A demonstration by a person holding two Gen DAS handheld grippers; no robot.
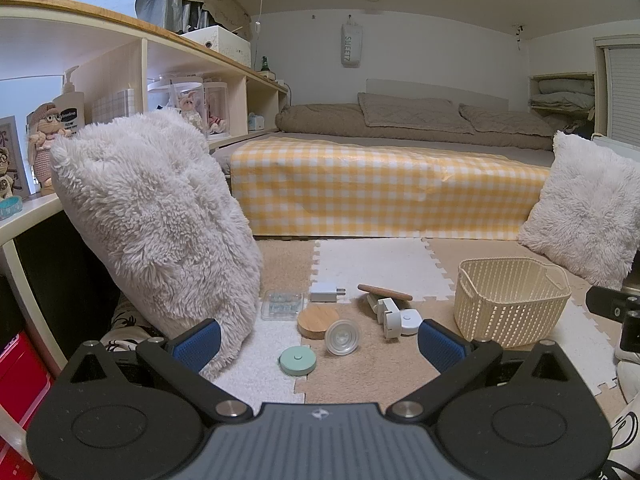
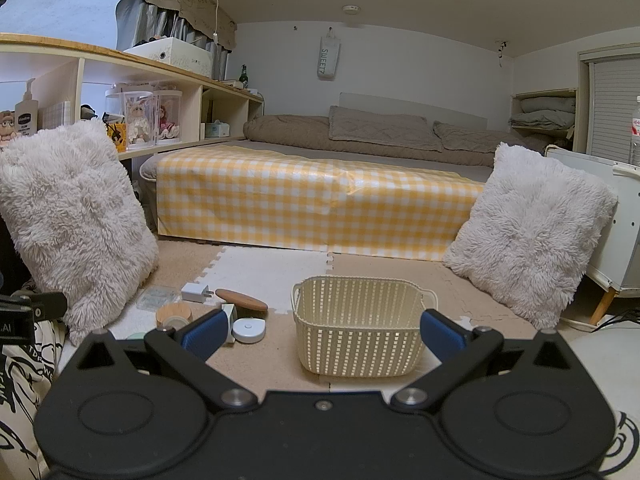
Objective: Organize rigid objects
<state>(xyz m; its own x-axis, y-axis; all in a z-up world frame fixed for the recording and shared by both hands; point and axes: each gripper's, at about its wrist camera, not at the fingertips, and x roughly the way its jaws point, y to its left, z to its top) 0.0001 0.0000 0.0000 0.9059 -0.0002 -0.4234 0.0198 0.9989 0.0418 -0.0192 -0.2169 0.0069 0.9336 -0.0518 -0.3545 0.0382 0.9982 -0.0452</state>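
Small rigid objects lie on the floor mat: a mint round case (image 1: 297, 361), a clear round lid (image 1: 341, 337), a wooden disc (image 1: 318, 320), a clear plastic box (image 1: 282, 305), a white charger (image 1: 327, 292), a wooden-handled tool (image 1: 384, 292) and a white device (image 1: 396, 317). A cream basket (image 1: 510, 302) stands empty to their right; it also shows in the right wrist view (image 2: 360, 326). My left gripper (image 1: 320, 346) is open and empty above the objects. My right gripper (image 2: 322, 334) is open and empty in front of the basket.
A fluffy white pillow (image 1: 156, 224) leans at the left, another (image 2: 528, 236) at the right. A bed with a yellow checked cover (image 2: 312, 208) lies behind. A shelf unit (image 1: 120, 80) runs along the left wall. A white cabinet (image 2: 616, 232) stands far right.
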